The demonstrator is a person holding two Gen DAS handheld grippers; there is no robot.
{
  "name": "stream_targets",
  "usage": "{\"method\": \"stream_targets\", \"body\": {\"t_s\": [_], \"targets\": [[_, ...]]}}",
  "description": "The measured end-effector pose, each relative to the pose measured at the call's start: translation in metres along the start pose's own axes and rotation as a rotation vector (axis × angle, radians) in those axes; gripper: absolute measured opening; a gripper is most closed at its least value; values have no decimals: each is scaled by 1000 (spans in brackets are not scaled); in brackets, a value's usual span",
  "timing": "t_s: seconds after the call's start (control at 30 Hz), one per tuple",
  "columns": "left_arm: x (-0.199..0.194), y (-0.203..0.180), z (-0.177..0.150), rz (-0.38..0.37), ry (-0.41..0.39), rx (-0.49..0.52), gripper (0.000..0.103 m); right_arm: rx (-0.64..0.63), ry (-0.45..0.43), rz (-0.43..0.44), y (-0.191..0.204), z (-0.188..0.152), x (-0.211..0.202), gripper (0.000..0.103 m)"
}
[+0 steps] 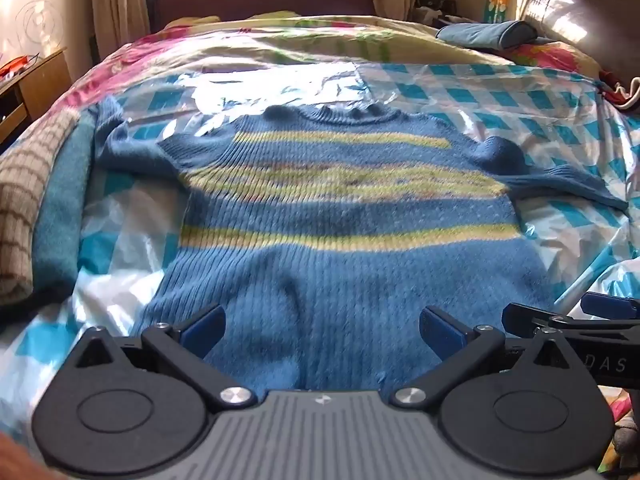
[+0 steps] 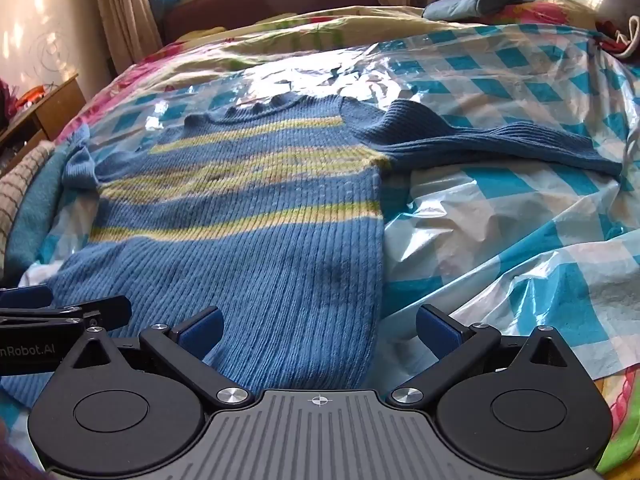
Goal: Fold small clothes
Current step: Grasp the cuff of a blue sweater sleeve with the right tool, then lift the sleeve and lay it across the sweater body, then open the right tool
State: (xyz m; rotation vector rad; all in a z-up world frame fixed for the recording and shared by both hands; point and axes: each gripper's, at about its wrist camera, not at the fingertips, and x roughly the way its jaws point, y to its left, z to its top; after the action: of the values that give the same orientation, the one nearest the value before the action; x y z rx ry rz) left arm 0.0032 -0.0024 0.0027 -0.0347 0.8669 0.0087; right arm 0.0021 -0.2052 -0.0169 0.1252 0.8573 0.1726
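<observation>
A small blue knit sweater (image 1: 340, 216) with yellow stripes lies flat, face up, on a blue-and-white checked plastic sheet (image 1: 500, 92) on the bed, collar away from me, both sleeves spread out. It also shows in the right wrist view (image 2: 248, 216). My left gripper (image 1: 322, 330) is open and empty over the sweater's bottom hem, near its middle. My right gripper (image 2: 320, 330) is open and empty over the hem's right corner, its right finger above the plastic sheet (image 2: 500, 208). Each gripper shows at the edge of the other's view.
Folded clothes, a tan checked piece (image 1: 24, 200) on a teal one (image 1: 60, 216), lie at the sweater's left. A blue pillow (image 1: 488, 34) and a dark headboard (image 1: 580, 12) are far right. A wooden desk (image 1: 28, 84) stands left of the bed.
</observation>
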Motion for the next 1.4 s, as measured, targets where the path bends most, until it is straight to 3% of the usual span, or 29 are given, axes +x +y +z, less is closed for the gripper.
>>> {"method": "stream_targets", "body": {"t_s": [0.4,0.53,0.57,0.87,1.07,1.17,1.23,1.3,1.4], "targets": [[17,-49,58,-65,-72,86,103,211,-80,7,-74,51,-2,101],[29,-66,71,-92,-74,107,103,315,-123,-16,-119,72,1,96],[35,-74,73,-69,-80,142,103,340,-129,-23,-131,76,4,95],[63,-113,91,-139,-69,175,103,673,-109,-42,-238,99,48,81],[85,-132,97,-157,-52,184,103,827,-142,-9,-270,98,70,71],[93,-139,97,-170,-41,185,103,850,-161,7,-276,99,75,50],[96,-144,95,-171,-37,193,103,894,-162,58,-286,97,80,22],[99,-146,93,-173,-25,198,103,942,-164,114,-294,94,85,10],[101,-149,93,-181,-14,195,103,956,-205,128,-300,96,79,6]]}}
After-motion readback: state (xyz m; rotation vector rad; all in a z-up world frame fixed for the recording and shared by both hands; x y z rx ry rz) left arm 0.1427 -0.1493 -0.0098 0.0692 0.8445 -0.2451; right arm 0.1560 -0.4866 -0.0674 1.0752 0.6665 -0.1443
